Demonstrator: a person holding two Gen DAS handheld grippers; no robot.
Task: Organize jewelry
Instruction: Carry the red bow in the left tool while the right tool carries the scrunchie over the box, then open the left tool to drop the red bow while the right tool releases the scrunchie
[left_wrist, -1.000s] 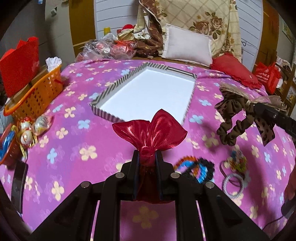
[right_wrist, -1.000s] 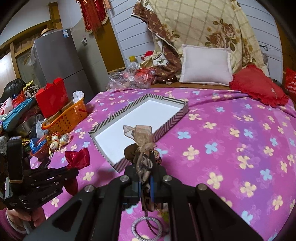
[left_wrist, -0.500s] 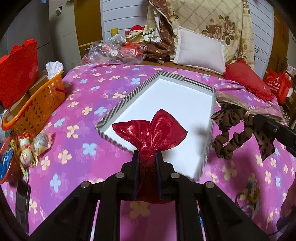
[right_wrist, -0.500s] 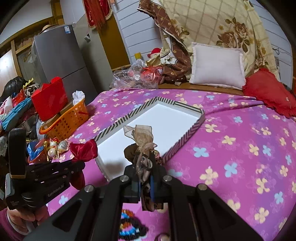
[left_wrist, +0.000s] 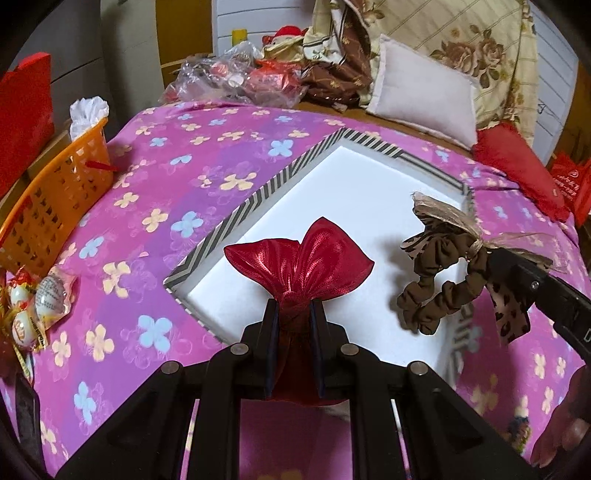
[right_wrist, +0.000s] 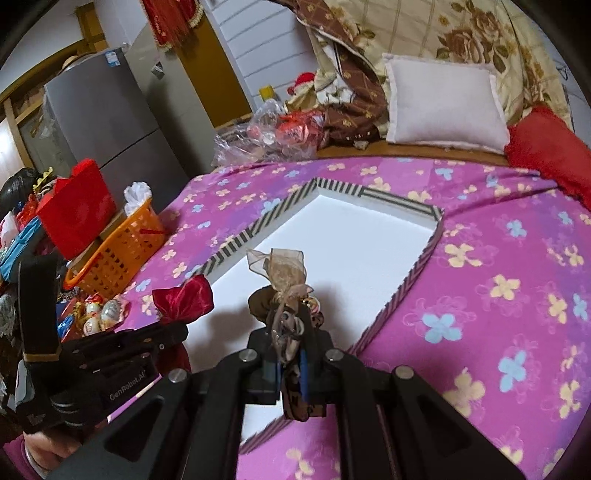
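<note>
Right gripper (right_wrist: 290, 347) at bottom centre, jaws clamped on a brown scrunchie (right_wrist: 284, 306) with a sheer beige ribbon, held over the near end of the white striped-edge tray (right_wrist: 402, 291) on the purple floral bed cover (right_wrist: 498, 266). Left gripper (right_wrist: 173, 332) at lower left pinches a red satin pouch (right_wrist: 184, 301) at the tray's near-left corner. Orange basket (right_wrist: 122, 251) and red bag (right_wrist: 75, 208) at frame left, white pillow (right_wrist: 443, 103) upper right.

Home bedroom. Bed (right_wrist: 480, 229) under pink floral sheet fills centre of frame; white pillow (right_wrist: 443, 103), red cushion (right_wrist: 550, 155), rose-print quilt (right_wrist: 461, 33) piled upper right. Grey fridge (right_wrist: 107, 122) upper left, orange basket (right_wrist: 118, 251) and red gift bag (right_wrist: 75, 210) at left edge.
</note>
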